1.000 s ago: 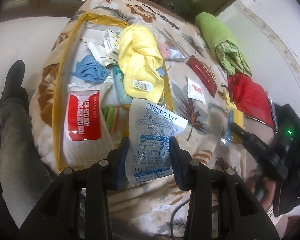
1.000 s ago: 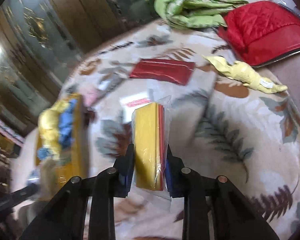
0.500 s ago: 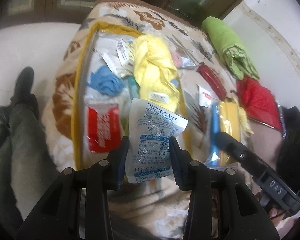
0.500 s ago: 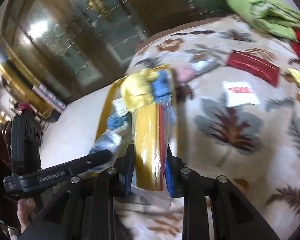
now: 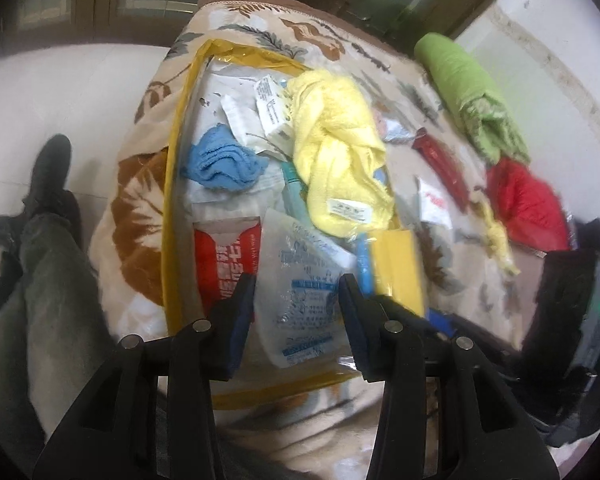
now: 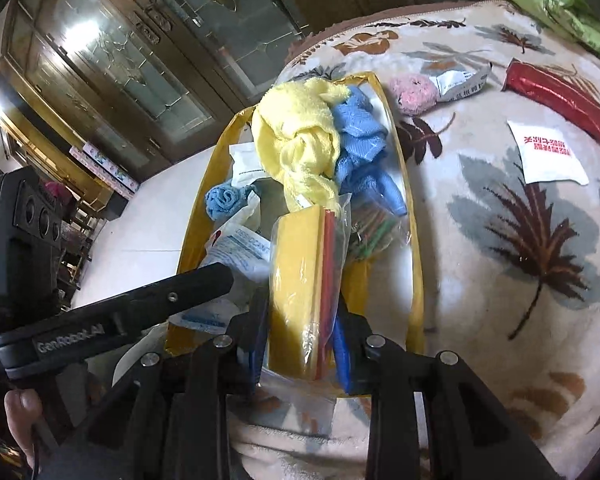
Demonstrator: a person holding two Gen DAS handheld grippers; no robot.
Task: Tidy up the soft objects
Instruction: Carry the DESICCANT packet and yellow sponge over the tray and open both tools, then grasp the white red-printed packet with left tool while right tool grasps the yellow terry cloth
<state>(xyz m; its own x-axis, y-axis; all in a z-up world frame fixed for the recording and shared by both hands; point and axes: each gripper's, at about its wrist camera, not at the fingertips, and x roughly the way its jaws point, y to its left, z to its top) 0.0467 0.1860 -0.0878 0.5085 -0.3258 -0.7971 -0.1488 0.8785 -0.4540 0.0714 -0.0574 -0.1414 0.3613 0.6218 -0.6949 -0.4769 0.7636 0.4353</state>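
Swung my right gripper (image 6: 300, 332) over the yellow-trimmed clear bag (image 6: 414, 240); both jaws were opening, releasing the bagged yellow sponge pack (image 6: 300, 272) and white desiccant sachet (image 5: 300, 292) from the left gripper (image 5: 296, 312). Red foil pouch (image 6: 560, 96), upper right, was left outside.

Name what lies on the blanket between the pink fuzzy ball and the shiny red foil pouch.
A crumpled silver-white printed packet lies between the pink fuzzy ball and the shiny red foil pouch, touching the ball; the right wrist view shows it.
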